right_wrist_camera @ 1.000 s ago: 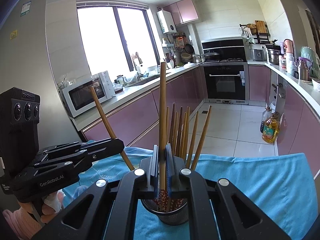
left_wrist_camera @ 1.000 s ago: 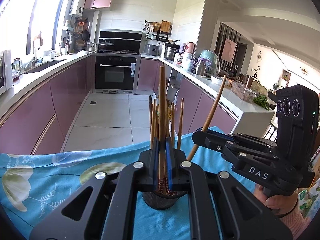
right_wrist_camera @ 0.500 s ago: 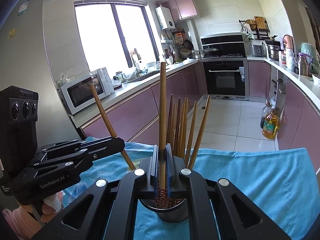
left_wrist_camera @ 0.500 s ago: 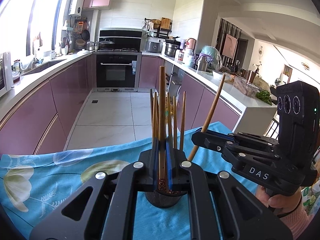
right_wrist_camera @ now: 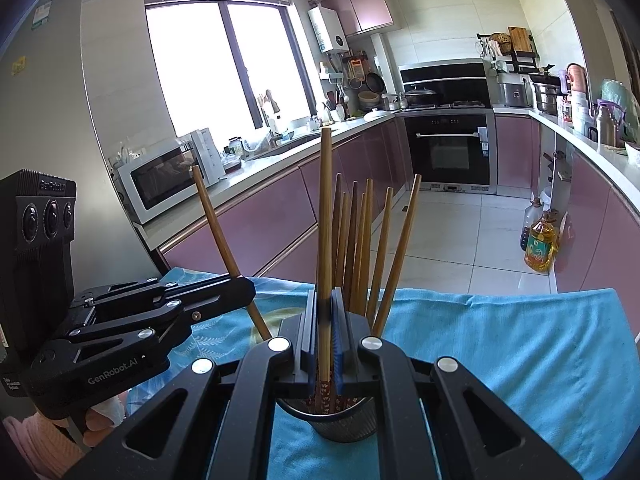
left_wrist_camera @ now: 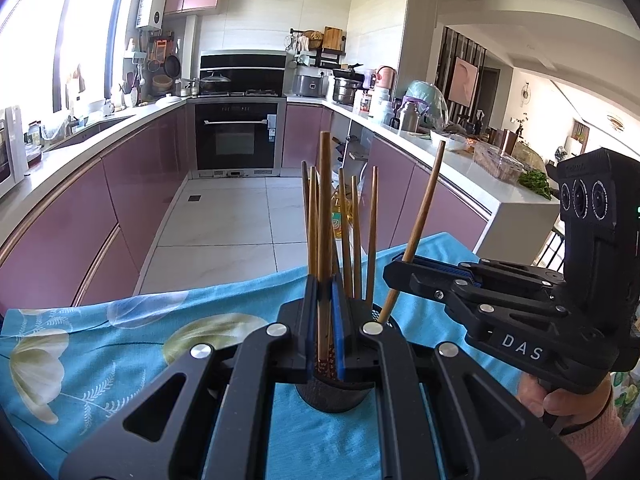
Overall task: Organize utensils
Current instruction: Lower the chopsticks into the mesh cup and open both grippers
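A dark mesh utensil cup [left_wrist_camera: 332,394] [right_wrist_camera: 344,424] stands on the blue floral cloth and holds several brown chopsticks [right_wrist_camera: 360,240]. My left gripper [left_wrist_camera: 323,308] is shut on one upright chopstick [left_wrist_camera: 323,216] whose patterned lower end is just inside the cup. My right gripper [right_wrist_camera: 325,316] is shut on another upright chopstick [right_wrist_camera: 325,208], its lower end in the cup too. In the left wrist view the right gripper [left_wrist_camera: 404,270] comes in from the right with its chopstick [left_wrist_camera: 424,208] tilted. In the right wrist view the left gripper [right_wrist_camera: 244,288] comes in from the left.
The blue cloth [right_wrist_camera: 520,352] [left_wrist_camera: 100,344] covers the table, whose far edge drops to the tiled kitchen floor. Pink cabinets and counters run along both sides. An oil bottle [right_wrist_camera: 540,248] stands on the floor at the right.
Both grippers have lowered their chopsticks slightly towards the cup. They stay shut on them.
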The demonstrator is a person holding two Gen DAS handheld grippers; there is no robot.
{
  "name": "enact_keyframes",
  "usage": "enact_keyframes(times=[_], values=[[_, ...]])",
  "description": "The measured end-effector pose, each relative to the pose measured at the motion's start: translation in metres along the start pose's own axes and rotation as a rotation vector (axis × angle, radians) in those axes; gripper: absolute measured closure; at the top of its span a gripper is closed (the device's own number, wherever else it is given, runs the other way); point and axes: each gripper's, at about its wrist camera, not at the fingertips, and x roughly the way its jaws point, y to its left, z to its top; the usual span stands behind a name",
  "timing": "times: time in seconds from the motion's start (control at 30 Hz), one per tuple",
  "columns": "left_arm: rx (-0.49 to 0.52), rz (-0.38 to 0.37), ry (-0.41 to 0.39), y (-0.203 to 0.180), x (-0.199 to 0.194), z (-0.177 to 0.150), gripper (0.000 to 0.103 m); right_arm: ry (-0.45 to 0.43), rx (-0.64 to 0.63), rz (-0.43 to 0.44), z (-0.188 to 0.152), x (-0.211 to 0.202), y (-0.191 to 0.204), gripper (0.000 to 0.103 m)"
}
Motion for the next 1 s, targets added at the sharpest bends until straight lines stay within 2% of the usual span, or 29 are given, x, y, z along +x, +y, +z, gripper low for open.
enact_keyframes(times=[0.97,1.0], values=[[-0.006,0.037,0.055,0.003,0.036,0.002,0.095,0.037,0.01,0.002,-0.012,0.015,-0.002,0.095],[-0.007,0.039,0.057,0.003,0.037,0.002,0.092,0.038,0.011,0.002,-0.013,0.015,-0.002,0.095]])
